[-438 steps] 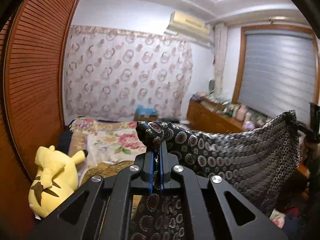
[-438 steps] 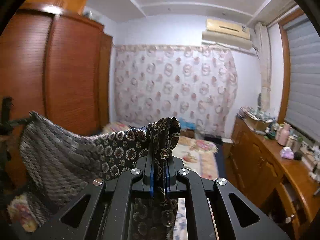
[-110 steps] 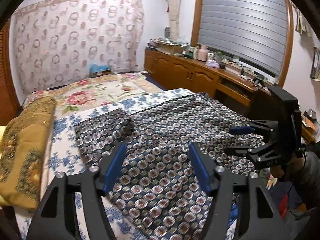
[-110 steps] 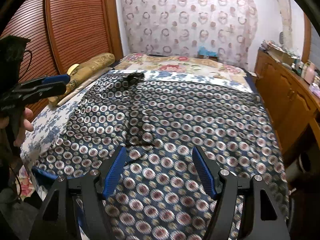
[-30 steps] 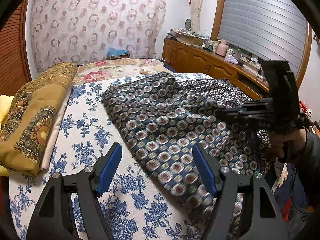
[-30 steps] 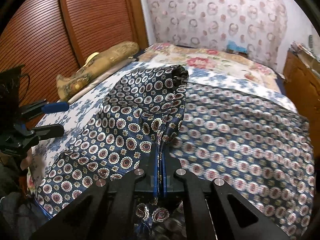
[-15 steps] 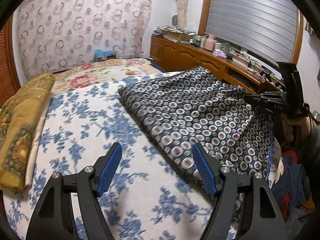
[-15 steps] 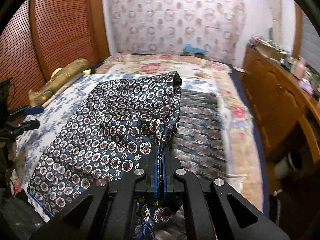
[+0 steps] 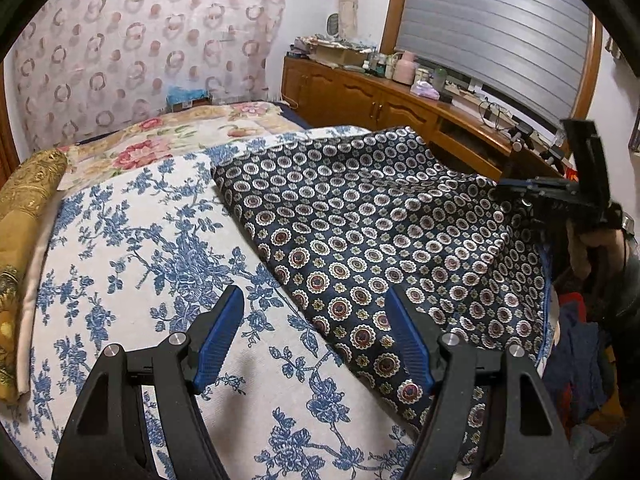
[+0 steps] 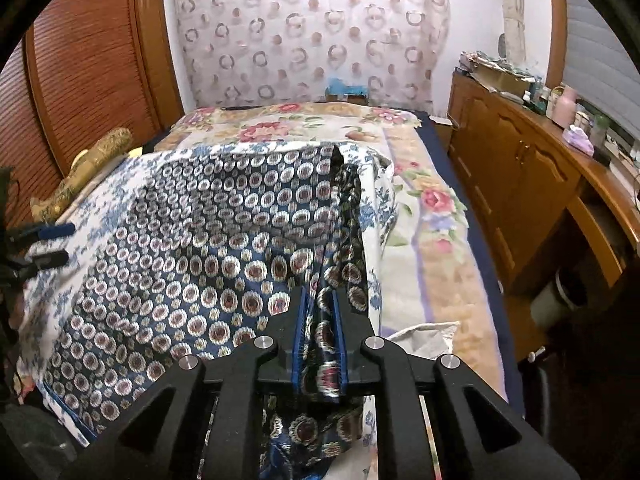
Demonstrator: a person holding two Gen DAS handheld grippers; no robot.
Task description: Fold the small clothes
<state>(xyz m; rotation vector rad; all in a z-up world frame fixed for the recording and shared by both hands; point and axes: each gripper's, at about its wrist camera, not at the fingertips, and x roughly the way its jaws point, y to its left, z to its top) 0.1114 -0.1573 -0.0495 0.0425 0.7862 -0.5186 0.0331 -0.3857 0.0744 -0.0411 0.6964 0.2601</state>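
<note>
A dark navy cloth with round medallions [image 9: 360, 220] lies folded on the right half of the bed, its long fold edge running diagonally. My left gripper [image 9: 314, 294] stands open above that edge, nothing between its pads; the right wrist view shows it at far left [image 10: 66, 243]. At the cloth's near right corner my right gripper [image 10: 318, 294] has its jaws opening, a bunched strip of the cloth [image 10: 200, 240] hanging loosely between the blue pads. The left wrist view shows that gripper [image 9: 508, 188] in a hand at the right bed edge.
A blue-flowered sheet [image 9: 140, 240] covers the bed, bare on the left. A gold pillow [image 9: 20, 220] lies along the left side. A wooden sideboard [image 10: 520, 168] with clutter runs along the right wall. Clothes [image 9: 580, 340] are piled on the floor beside the bed.
My right gripper carried the cloth's edge across to the right, folding it in half, and its pads have parted. The left gripper swung right and stayed open.
</note>
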